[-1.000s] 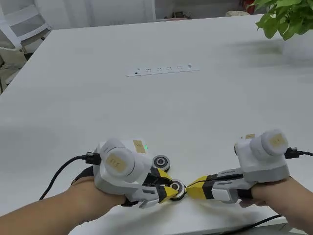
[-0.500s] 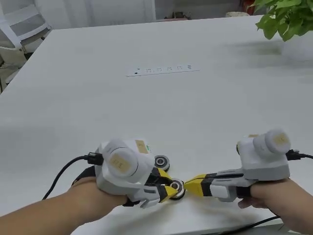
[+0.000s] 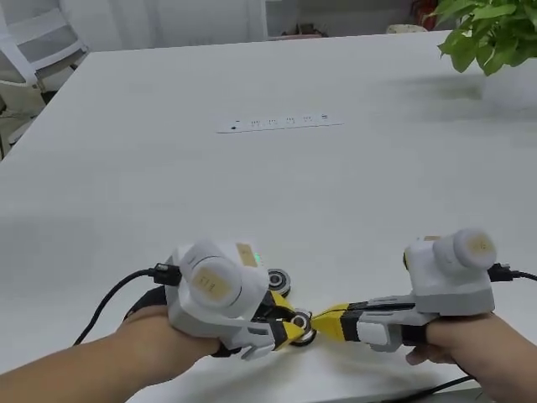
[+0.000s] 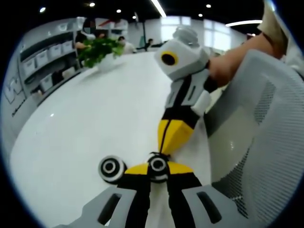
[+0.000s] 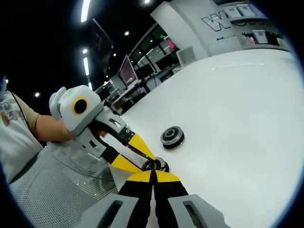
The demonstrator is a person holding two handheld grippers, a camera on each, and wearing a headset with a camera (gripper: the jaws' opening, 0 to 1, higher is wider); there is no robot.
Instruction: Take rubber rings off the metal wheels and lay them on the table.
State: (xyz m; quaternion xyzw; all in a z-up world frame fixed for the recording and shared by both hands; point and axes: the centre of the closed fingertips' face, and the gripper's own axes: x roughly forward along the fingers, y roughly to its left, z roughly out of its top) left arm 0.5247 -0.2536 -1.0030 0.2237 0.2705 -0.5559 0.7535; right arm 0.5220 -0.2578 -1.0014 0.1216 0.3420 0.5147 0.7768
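Wheels, two, at the front edge of the table (image 3: 352, 193).
Left gripper (image 4: 157, 171) squeezes one wheel (image 4: 158, 164); right gripper (image 5: 153, 174), pinched shut, touches it; other wheel (image 5: 172, 136) lies flat.

Socket strip (image 3: 279, 122), leafy plant (image 3: 487, 34), perhaps a chair (image 3: 38, 42).

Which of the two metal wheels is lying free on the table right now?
The black-rimmed metal wheel farther from you, lying alone on the white table; the other metal wheel is clamped in the left tool.
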